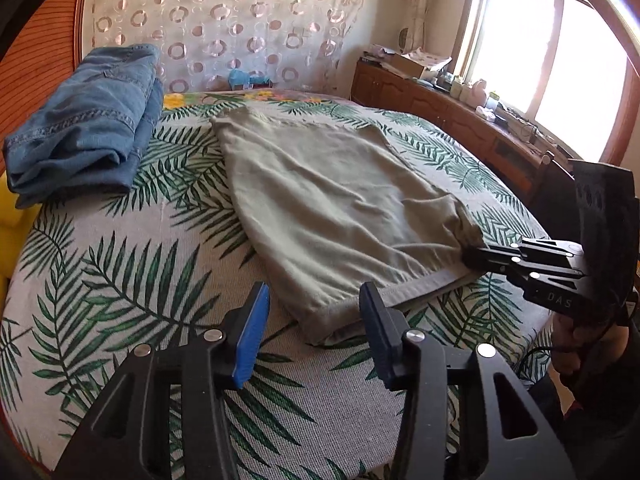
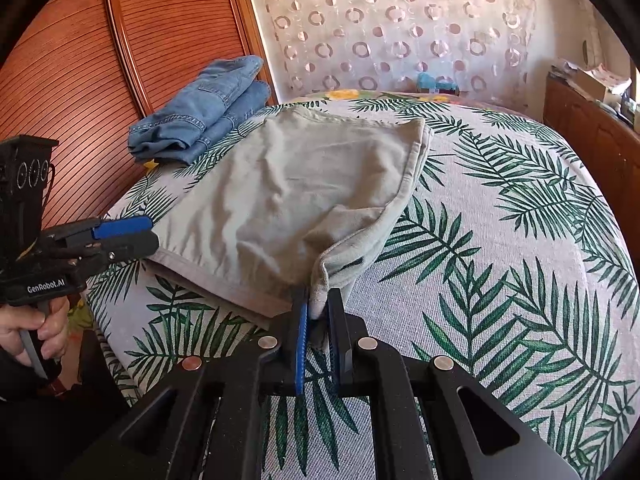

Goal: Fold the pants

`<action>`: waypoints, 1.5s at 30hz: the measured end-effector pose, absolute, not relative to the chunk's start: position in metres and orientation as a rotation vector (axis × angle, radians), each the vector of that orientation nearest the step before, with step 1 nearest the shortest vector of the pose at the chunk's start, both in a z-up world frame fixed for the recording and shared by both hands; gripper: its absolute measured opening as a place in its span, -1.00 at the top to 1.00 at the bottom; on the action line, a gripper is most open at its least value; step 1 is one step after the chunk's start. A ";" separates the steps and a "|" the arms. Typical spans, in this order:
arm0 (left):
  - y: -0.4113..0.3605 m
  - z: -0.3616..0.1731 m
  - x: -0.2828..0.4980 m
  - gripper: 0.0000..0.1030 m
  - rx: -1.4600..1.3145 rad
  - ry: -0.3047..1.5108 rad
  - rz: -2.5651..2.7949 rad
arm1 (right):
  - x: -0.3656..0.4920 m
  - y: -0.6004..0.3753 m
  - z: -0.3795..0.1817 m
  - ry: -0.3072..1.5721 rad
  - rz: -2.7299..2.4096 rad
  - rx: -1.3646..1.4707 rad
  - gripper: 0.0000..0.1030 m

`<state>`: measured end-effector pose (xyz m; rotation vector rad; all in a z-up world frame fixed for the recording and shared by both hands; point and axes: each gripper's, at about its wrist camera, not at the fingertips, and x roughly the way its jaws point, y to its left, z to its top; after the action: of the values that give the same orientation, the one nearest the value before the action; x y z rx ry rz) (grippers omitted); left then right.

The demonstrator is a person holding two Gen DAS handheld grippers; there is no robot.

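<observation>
Mid-fold on the bed (image 1: 120,280), the right tool (image 2: 318,312) pinches the pants (image 1: 328,200) corner while the left tool (image 1: 314,308) gapes, probably needing to clamp the near hem next.

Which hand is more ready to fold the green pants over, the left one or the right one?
The right one, probably. The right gripper is already pinched shut on a corner of the green pants. The left gripper is open, with the nearest corner just ahead of its fingers, so it must grab first.

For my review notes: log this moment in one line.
left hand-held gripper: open | right hand-held gripper: shut on pants corner | jeans: folded
</observation>
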<state>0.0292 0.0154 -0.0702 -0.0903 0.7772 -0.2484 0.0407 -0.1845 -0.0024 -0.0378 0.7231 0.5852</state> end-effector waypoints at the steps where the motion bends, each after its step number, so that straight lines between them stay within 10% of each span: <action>1: 0.015 -0.072 0.029 0.07 -0.094 0.782 -0.249 | 0.040 -0.185 -0.003 0.721 0.584 -0.038 0.86; 10: 0.004 -0.081 0.023 0.08 -0.071 0.787 -0.258 | 0.038 -0.188 -0.006 0.712 0.580 -0.031 0.86; 25: 0.007 -0.079 0.021 0.70 -0.102 0.769 -0.266 | 0.039 -0.189 -0.006 0.715 0.581 -0.029 0.86; 45: 0.011 -0.013 -0.010 0.75 -0.120 0.613 -0.339 | 0.015 -0.202 0.039 0.633 0.647 -0.005 0.85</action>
<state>-0.0102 0.0115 -0.0129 -0.1204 0.6126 -0.3392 0.0152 -0.2021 0.0390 -0.0054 0.6328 0.6472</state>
